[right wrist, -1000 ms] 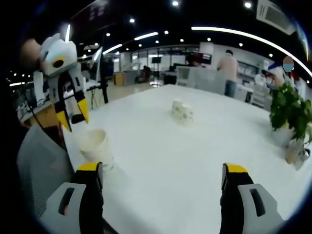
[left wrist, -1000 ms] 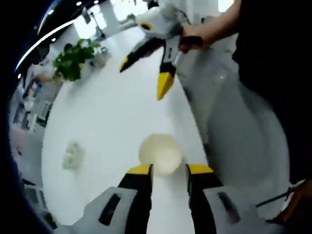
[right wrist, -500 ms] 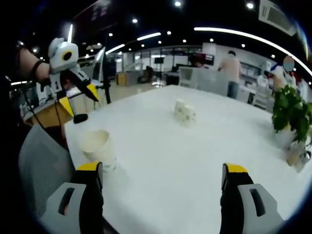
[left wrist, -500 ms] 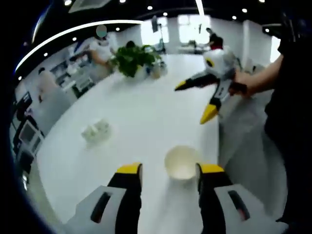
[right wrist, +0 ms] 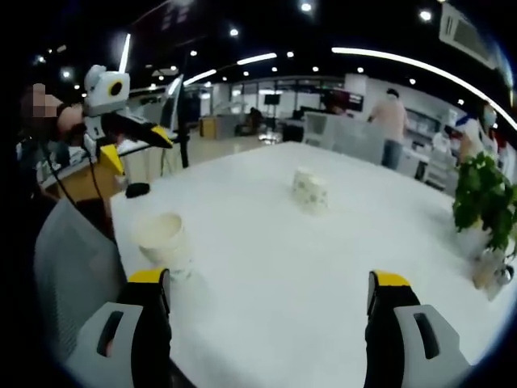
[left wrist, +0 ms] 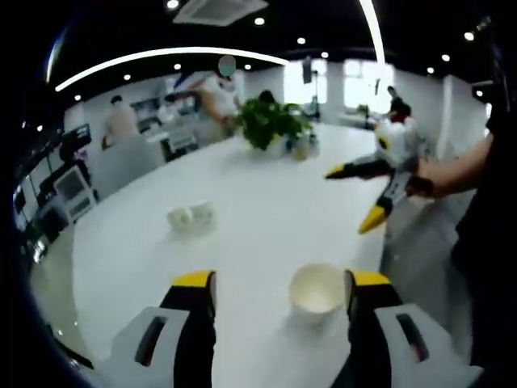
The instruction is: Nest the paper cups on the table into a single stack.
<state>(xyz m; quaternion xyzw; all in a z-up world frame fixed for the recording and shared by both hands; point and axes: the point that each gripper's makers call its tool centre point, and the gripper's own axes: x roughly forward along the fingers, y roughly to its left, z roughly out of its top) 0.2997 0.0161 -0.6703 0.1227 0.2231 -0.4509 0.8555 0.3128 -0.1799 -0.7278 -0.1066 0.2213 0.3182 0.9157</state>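
On the white desk [left wrist: 242, 234] three paper cups can be counted: one near cup [left wrist: 317, 289] standing upright by the edge closest to the person, and a pair of patterned cups [left wrist: 191, 217] set touching each other farther out toward the middle; in the right gripper view the same near cup [right wrist: 161, 239] sits just ahead of the left-hand jaw and the pair [right wrist: 311, 191] lies well beyond. The left tongs [left wrist: 279, 283] are spread wide and hold nothing, the near cup standing between the jaw tips, nearer the right one. The right tongs [right wrist: 266, 287] are likewise wide apart and empty. Such cups are probably very light, thin-walled and easy to crush or tip, so a gentle pinch across the wall just under the rolled rim looks safest.
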